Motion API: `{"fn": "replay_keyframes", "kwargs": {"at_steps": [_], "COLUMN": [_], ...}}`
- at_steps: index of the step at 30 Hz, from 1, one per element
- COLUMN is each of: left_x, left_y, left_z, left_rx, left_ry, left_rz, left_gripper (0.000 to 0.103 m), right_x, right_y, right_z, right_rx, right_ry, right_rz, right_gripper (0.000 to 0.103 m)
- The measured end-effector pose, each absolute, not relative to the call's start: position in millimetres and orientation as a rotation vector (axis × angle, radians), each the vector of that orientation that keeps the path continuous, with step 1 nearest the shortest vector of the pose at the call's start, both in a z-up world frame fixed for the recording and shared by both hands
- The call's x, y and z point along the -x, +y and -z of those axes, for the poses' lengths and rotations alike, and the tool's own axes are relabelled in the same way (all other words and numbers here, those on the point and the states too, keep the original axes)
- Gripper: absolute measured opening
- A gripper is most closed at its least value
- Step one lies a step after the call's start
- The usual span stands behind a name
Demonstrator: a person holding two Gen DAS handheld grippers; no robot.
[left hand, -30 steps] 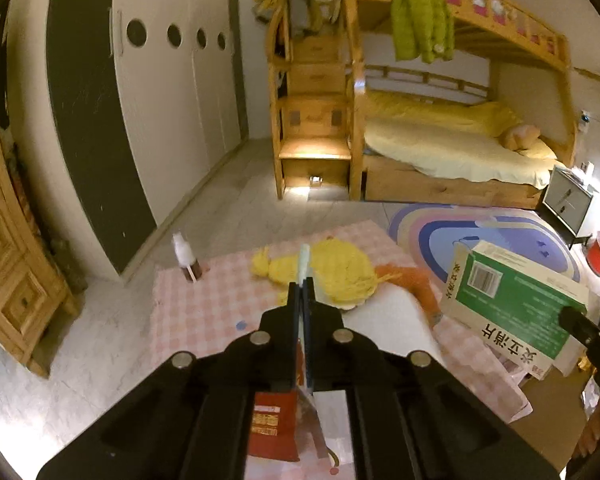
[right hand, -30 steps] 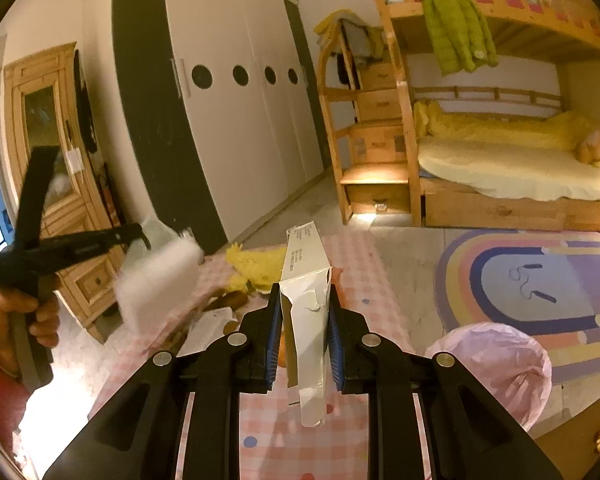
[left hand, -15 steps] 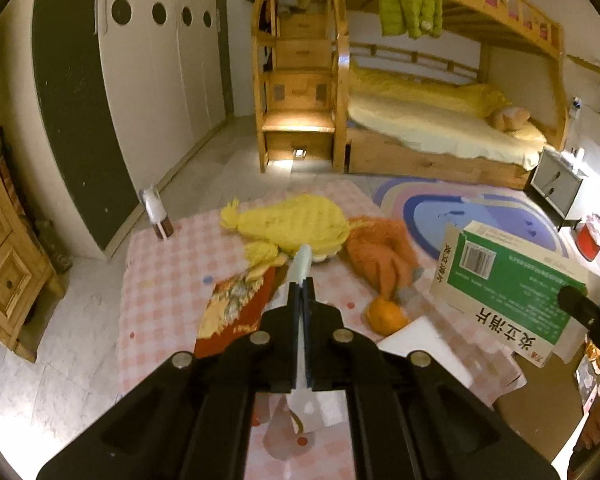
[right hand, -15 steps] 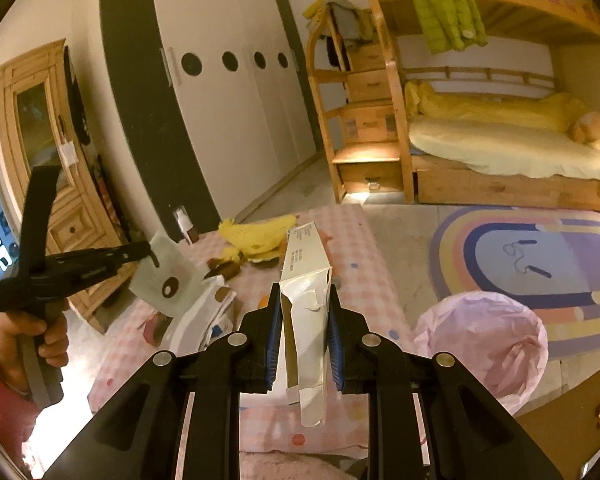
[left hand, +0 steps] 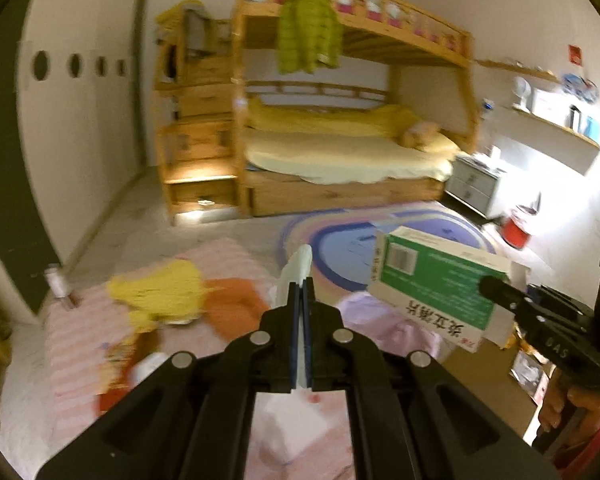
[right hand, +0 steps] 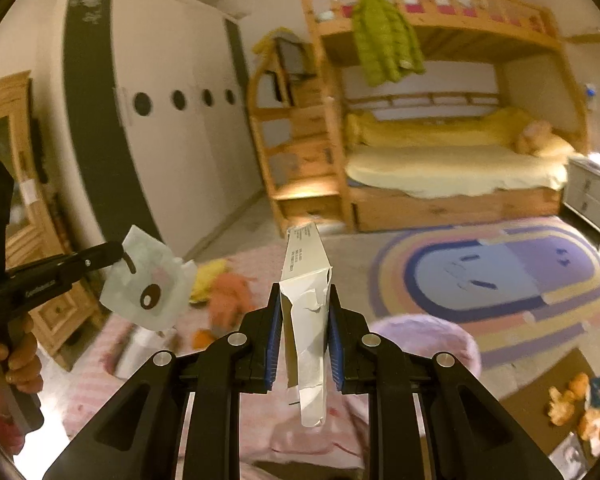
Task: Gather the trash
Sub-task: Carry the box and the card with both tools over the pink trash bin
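My left gripper (left hand: pixel 301 285) is shut on a thin white wrapper (left hand: pixel 298 266), held in the air; the same wrapper, with a brown spot, shows in the right wrist view (right hand: pixel 150 284) hanging from the left gripper (right hand: pixel 120 252). My right gripper (right hand: pixel 303 308) is shut on a green and white carton (right hand: pixel 305 276), seen edge-on; its green face shows in the left wrist view (left hand: pixel 436 280). A pink trash bag (right hand: pixel 432 340) lies open on the floor just right of and below the carton; it shows in the left wrist view (left hand: pixel 384 320) too.
A pink checked mat (left hand: pixel 76 344) on the floor holds a yellow plush toy (left hand: pixel 160 292), an orange plush toy (left hand: pixel 234 308), a small bottle (left hand: pixel 58 284) and red packets (left hand: pixel 116 364). A round rug (right hand: pixel 500 272), a bunk bed (right hand: pixel 440 160) and a nightstand (left hand: pixel 474 184) lie beyond.
Both grippers have swung right and up with their loads. The pink bag now sits nearer the middle of both views; the mat and toys have slid left.
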State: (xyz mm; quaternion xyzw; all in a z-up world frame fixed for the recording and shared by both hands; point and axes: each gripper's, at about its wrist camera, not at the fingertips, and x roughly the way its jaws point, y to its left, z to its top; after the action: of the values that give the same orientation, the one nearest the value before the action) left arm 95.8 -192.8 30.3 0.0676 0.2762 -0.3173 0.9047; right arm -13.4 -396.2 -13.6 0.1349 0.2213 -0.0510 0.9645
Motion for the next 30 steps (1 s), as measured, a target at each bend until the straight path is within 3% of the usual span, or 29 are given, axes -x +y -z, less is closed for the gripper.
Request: {"fn": "replay_keyframes", "kwargs": {"at_steps": [11,22,23,24,25,27,30], "left_x": [-115.3,-151.1,-153.5,-155.5,-156.8,-158.5,-160.8], "left_y": [-319.0,-377.5,-378.9,-380.9,-379.8,-374.3,-364.9], "left_z": [36.7,64.0,64.7,64.5,62.8,59.9,55.6], "left_rx": [-0.202,-0.216,-0.218,-0.218,-0.214,-0.201,-0.192], "left_ry": [0.719,0.78,0.777,0.774,0.766,0.752,0.749], "left_rz": [0.855,0.867,0.864,0.859,0.846,0.827,0.799], "left_gripper": [0.0,0.002,0.004,0.014,0.033,0.053,0.054], "right_x": [-2.7,-43.0,-46.8,-51.4,-55.1,-58.9,-55.1], "right_y": [-458.4,-501.1,-502.9,-505.0,-507.1,-508.7,-507.0], "right_z": [84.2,117.7,120.2,122.7,124.4,126.3,120.9], "right_rx": [-0.328,-0.388,-0.391,-0.392,-0.394,-0.402,-0.41], "right_ry": [0.637,0.7,0.701,0.704,0.707,0.714,0.704], "right_rz": [0.258,0.288,0.28,0.276,0.277,0.271,0.282], "right_gripper": [0.021,0.022,0.024,0.026,0.026,0.032,0.038]}}
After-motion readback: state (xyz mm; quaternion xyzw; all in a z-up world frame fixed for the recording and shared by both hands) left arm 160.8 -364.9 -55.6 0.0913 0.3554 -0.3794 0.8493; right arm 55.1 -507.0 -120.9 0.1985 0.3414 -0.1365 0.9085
